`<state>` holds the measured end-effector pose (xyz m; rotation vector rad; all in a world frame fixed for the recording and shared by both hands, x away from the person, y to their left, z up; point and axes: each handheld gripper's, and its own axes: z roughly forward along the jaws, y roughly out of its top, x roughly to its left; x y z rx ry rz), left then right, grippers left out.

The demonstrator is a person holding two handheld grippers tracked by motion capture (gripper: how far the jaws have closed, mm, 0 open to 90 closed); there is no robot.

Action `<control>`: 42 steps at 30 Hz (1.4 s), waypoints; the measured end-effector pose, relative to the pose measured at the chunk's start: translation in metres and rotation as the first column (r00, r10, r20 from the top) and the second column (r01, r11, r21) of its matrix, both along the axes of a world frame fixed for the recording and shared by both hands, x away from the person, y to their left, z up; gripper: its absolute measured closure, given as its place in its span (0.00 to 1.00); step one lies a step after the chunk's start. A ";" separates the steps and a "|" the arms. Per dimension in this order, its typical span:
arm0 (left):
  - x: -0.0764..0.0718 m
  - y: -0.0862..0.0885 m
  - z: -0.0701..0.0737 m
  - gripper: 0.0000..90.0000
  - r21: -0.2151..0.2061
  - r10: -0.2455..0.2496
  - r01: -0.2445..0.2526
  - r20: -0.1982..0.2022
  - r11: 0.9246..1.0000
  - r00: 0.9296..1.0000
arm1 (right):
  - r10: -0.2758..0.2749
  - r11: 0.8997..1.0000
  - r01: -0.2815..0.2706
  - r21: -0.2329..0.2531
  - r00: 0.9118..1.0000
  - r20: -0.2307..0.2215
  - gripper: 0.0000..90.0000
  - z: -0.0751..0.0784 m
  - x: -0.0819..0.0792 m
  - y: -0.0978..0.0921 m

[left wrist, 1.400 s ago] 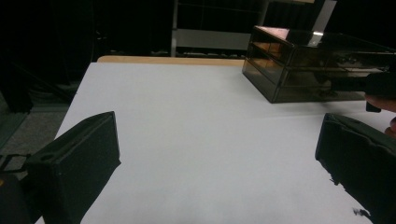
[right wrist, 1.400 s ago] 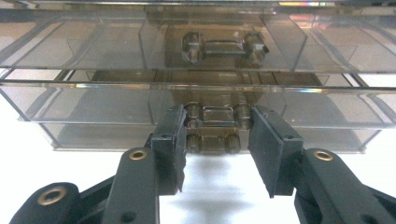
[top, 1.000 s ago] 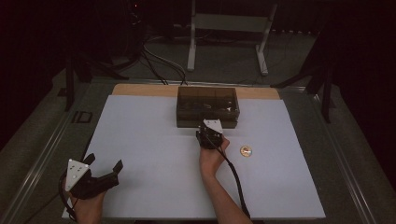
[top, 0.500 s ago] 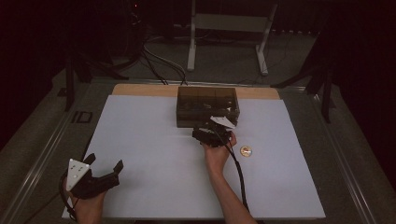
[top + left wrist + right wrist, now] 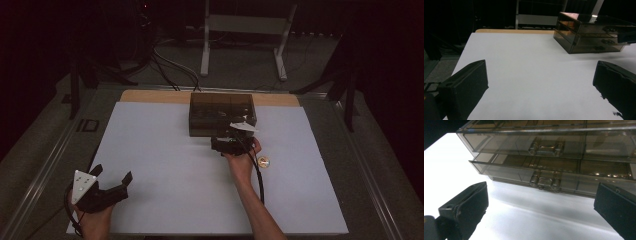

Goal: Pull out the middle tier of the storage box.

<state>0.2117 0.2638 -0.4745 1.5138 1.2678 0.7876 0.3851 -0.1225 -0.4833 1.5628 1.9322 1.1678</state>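
Note:
A smoky see-through drawer box (image 5: 222, 114) stands at the back middle of the white table mat (image 5: 165, 165). My right gripper (image 5: 226, 140) is right in front of it, jaws open and empty. In the right gripper view the lowest drawer (image 5: 506, 173) sticks out slightly, its handle (image 5: 545, 182) just beyond my right gripper (image 5: 541, 195). An upper drawer handle (image 5: 545, 148) sits above it. My left gripper (image 5: 112, 173) rests open at the near left, holding nothing. Its own camera shows the left gripper (image 5: 541, 66) and the drawer box (image 5: 594, 35) at upper right.
A small round gold-coloured object (image 5: 263, 162) lies on the mat just right of the right hand. Metal rails (image 5: 55, 150) border the table, with a white stand (image 5: 240, 30) and cables on the floor behind. A wooden strip (image 5: 150, 96) edges the mat's far side.
The right gripper has turned in the hand, its grey plate swinging to the right, while staying in front of the drawer box. The left gripper has not moved.

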 end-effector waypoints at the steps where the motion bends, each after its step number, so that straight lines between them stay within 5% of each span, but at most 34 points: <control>1: 0.000 0.000 0.000 0.01 0.000 -0.002 0.002 -0.001 1.000 1.000 | 0.026 1.000 -0.026 0.007 1.000 -0.003 0.00 0.002 0.000 -0.004; 9: 0.001 -0.001 -0.001 0.01 0.004 -0.005 0.005 -0.006 1.000 1.000 | 0.126 0.992 -0.126 0.000 0.991 -0.044 0.00 0.007 0.003 -0.019; 23: 0.001 -0.001 -0.001 0.01 0.005 -0.006 0.006 -0.006 1.000 1.000 | 0.221 0.974 -0.223 -0.049 0.974 -0.052 0.00 0.032 0.008 -0.036; 32: 0.001 -0.002 -0.001 0.01 0.006 -0.006 0.006 -0.008 1.000 1.000 | 0.270 0.960 -0.274 -0.060 0.960 -0.069 0.00 0.033 0.011 -0.042; 42: 0.002 -0.002 -0.001 0.01 0.007 -0.007 0.007 -0.008 1.000 1.000 | 0.366 0.922 -0.369 -0.121 0.929 -0.047 0.00 0.041 0.016 -0.043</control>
